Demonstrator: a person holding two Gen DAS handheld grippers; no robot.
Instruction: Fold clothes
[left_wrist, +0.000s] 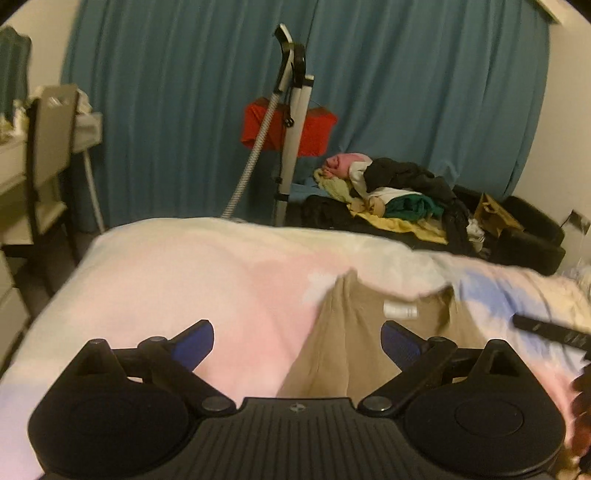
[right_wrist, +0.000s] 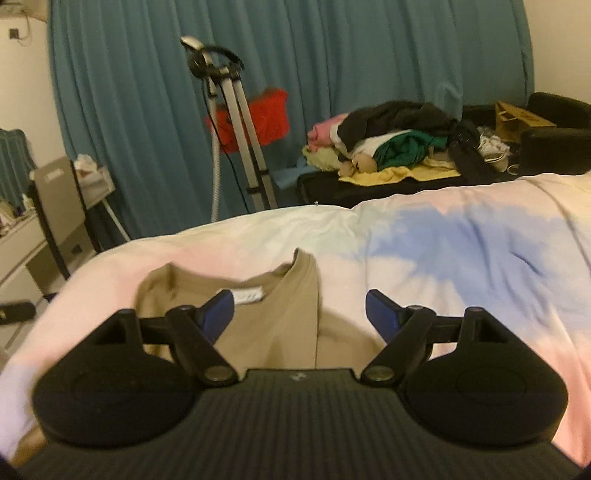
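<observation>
A tan shirt (left_wrist: 354, 332) lies flat on the pastel pink, white and blue bedcover (left_wrist: 184, 280), collar away from me, with a white label (left_wrist: 400, 309) inside the neck. My left gripper (left_wrist: 297, 326) hovers over the shirt's left edge, its blue pads wide apart and nothing between them. In the right wrist view the same shirt (right_wrist: 273, 328) sits under my right gripper (right_wrist: 299, 297), which is open. Its left pad is over the collar label (right_wrist: 253, 295) and its right pad is over bare bedcover (right_wrist: 443, 258). A blurred black part (left_wrist: 550, 332) enters from the right.
A heap of mixed clothes (left_wrist: 399, 188) lies on a black sofa (left_wrist: 532, 236) beyond the bed. A garment steamer stand (left_wrist: 291, 147) with a red garment (left_wrist: 317, 133) stands before teal curtains (left_wrist: 166, 110). A chair (left_wrist: 51, 147) and desk are at the left.
</observation>
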